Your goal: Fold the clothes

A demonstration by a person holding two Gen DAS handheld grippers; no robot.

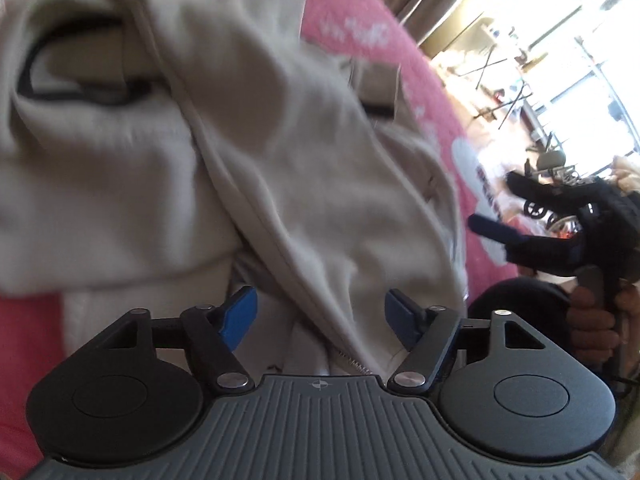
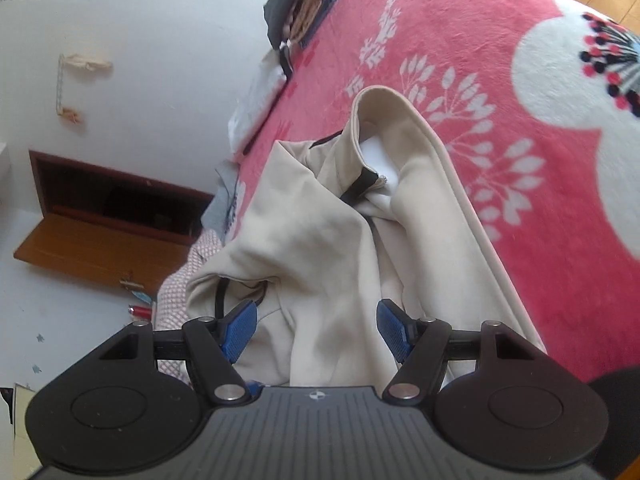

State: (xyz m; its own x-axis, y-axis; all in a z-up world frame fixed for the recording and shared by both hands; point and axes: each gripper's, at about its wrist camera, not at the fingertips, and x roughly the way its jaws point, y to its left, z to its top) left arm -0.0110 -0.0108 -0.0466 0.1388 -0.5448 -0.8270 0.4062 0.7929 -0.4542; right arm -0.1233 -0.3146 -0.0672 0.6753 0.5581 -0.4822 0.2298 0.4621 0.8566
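Your beige zip jacket (image 2: 320,232) is lying crumpled on the pink flowered blanket (image 2: 520,184) on the bed, collar end pointing away from you, black trim showing inside. Your left gripper (image 1: 320,316) has its blue pads spread apart right over the jacket's zipper edge, nothing pinched. Your right gripper (image 2: 316,328) is spread wide too, hovering above the near end of the fabric. In the left wrist view that right gripper (image 1: 520,216) sits off to the side, well apart from the cloth. There's a pile of other clothes (image 2: 308,4) at the bed's far edge.
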